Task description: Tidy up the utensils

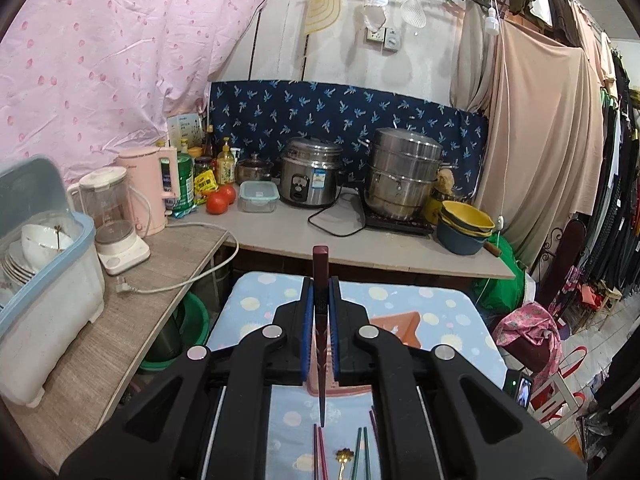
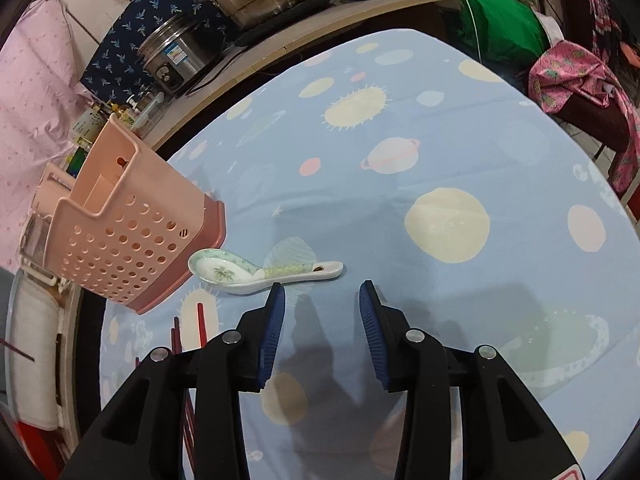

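My left gripper (image 1: 321, 286) is shut on a dark red chopstick (image 1: 321, 264), held upright above the table, its tip pointing down. Below it lie more chopsticks (image 1: 320, 452), green ones (image 1: 362, 452) and a small gold spoon (image 1: 344, 458). The pink utensil holder (image 1: 396, 326) shows partly behind the left gripper. In the right wrist view the pink perforated holder (image 2: 120, 240) stands at the left. A ceramic spoon (image 2: 256, 270) lies on the cloth beside it. My right gripper (image 2: 322, 292) is open and empty, just short of the spoon's handle.
The table wears a light blue planet-print cloth (image 2: 400, 200). Behind it a counter (image 1: 280, 232) holds a rice cooker (image 1: 310, 178), a steel steamer pot (image 1: 402, 178), bowls (image 1: 464, 226), tomatoes and a kettle. A dish rack (image 1: 44, 272) stands at the left.
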Tool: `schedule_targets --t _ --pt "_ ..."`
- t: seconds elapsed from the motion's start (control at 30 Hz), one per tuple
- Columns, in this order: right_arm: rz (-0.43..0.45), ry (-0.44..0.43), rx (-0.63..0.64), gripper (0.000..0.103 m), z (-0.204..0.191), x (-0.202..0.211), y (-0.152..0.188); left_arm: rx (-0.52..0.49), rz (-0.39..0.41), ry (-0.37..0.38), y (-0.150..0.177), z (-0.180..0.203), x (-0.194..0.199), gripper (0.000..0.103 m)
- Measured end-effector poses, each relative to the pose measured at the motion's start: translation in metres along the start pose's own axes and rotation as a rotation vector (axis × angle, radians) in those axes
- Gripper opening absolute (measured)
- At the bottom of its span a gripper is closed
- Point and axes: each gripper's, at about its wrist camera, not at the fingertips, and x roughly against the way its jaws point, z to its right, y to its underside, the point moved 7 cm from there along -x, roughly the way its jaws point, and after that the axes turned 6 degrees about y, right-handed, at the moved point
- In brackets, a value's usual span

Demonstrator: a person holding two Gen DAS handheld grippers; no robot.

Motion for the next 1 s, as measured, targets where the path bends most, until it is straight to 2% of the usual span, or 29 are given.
schedule_targets --t 0.17,0.3,0.33,0.37,0.43,0.53,0.57,0.77,0.8,0.83,0.87,0.93,1.0 --pt "0.015 -0.03 -0.036 0.039 -0.003 -0.009 -0.009 0.032 -0.053 -0.009 0.022 -0.01 -0.01 0.007" --pt "0.032 -0.017 -0.038 0.039 -0.009 -0.015 -0.016 0.041 -0.094 -0.011 0.037 -0.013 -0.022 0.007" --pt "0.031 -0.013 -0.037 0.035 -0.01 -0.016 -0.017 0.042 -0.105 -0.012 0.041 -0.014 -0.025 0.007" --pt "0.027 -0.014 -0.037 0.025 -0.011 -0.017 -0.017 0.044 -0.112 -0.015 0.044 -0.015 -0.027 0.007" --pt "0.023 -0.035 -0.041 0.014 -0.013 -0.018 -0.016 0.043 -0.12 -0.021 0.048 -0.015 -0.03 0.007" --pt "0.047 -0.036 -0.031 0.007 -0.016 -0.012 -0.017 0.049 -0.13 -0.024 0.052 -0.019 -0.034 0.007" --pt "0.057 -0.035 -0.028 0.002 -0.017 -0.008 -0.018 0.051 -0.132 -0.025 0.053 -0.02 -0.035 0.007" --pt "0.078 -0.015 0.061 0.002 -0.029 0.014 -0.021 0.055 -0.148 -0.038 0.062 -0.026 -0.043 0.007" --pt "0.083 0.007 0.106 0.005 -0.033 0.016 -0.021 0.056 -0.154 -0.043 0.065 -0.028 -0.045 0.007" --pt "0.086 0.038 0.161 0.015 -0.036 0.016 -0.021 0.056 -0.159 -0.049 0.066 -0.031 -0.048 0.007" --pt "0.091 0.051 0.213 0.037 -0.04 0.015 -0.021 0.056 -0.163 -0.056 0.068 -0.034 -0.05 0.007" --pt "0.094 0.047 0.31 0.061 -0.048 0.01 -0.022 0.061 -0.175 -0.064 0.072 -0.04 -0.056 0.007" --pt "0.082 0.053 0.426 0.061 -0.056 0.002 -0.021 0.064 -0.183 -0.075 0.074 -0.045 -0.061 0.007"
